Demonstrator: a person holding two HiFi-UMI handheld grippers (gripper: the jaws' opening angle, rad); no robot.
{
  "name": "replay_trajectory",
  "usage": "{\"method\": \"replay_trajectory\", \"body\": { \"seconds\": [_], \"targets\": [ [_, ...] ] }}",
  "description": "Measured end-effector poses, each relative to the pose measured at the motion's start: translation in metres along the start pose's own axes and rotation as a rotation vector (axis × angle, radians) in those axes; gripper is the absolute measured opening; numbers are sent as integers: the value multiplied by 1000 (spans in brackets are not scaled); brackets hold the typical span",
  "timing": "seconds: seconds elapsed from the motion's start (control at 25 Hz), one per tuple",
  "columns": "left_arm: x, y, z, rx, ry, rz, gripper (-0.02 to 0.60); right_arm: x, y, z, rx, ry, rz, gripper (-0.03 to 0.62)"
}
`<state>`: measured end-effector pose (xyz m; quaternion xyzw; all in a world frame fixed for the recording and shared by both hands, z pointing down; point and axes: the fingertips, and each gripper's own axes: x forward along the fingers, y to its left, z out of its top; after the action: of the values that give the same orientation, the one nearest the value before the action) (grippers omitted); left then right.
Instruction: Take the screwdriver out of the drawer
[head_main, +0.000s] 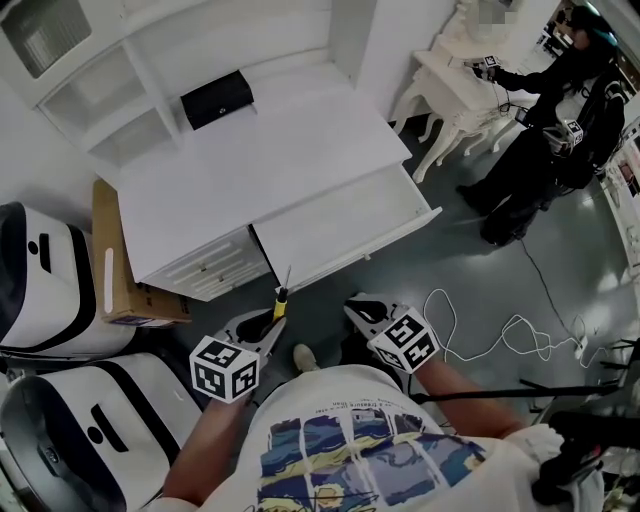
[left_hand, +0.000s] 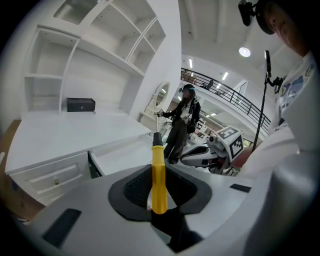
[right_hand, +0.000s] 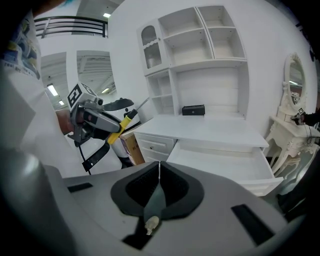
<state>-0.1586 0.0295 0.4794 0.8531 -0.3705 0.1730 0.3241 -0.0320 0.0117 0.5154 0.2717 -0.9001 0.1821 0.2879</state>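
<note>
The screwdriver (head_main: 281, 302) has a yellow handle and a thin metal shaft that points up and away. My left gripper (head_main: 268, 322) is shut on that handle (left_hand: 158, 180), in the air in front of the white desk. The drawer (head_main: 400, 236) stands pulled out and its inside looks empty (right_hand: 235, 165). My right gripper (head_main: 362, 305) hovers beside the left one in front of the drawer, and its jaws meet with nothing between them (right_hand: 159, 165). The right gripper view shows the left gripper (right_hand: 95, 120) with the screwdriver (right_hand: 120, 127) at the left.
A black box (head_main: 216, 98) sits at the back of the desk top (head_main: 250, 170). A cardboard box (head_main: 115, 260) and two white-and-black machines (head_main: 40, 280) stand at the left. A white cable (head_main: 500, 335) lies on the floor. Another person (head_main: 560, 120) stands at a white table (head_main: 450, 85).
</note>
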Motion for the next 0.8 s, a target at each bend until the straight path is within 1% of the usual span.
{"method": "replay_trajectory", "body": {
  "seconds": [0.4,0.8],
  "targets": [
    [-2,2,-4,-8,0,-1,91,2,5,5,-33,2,3,26],
    [-1,2,-2,0,-6,-18,91,4,8,9,-43,-4,-5,25]
  ]
}}
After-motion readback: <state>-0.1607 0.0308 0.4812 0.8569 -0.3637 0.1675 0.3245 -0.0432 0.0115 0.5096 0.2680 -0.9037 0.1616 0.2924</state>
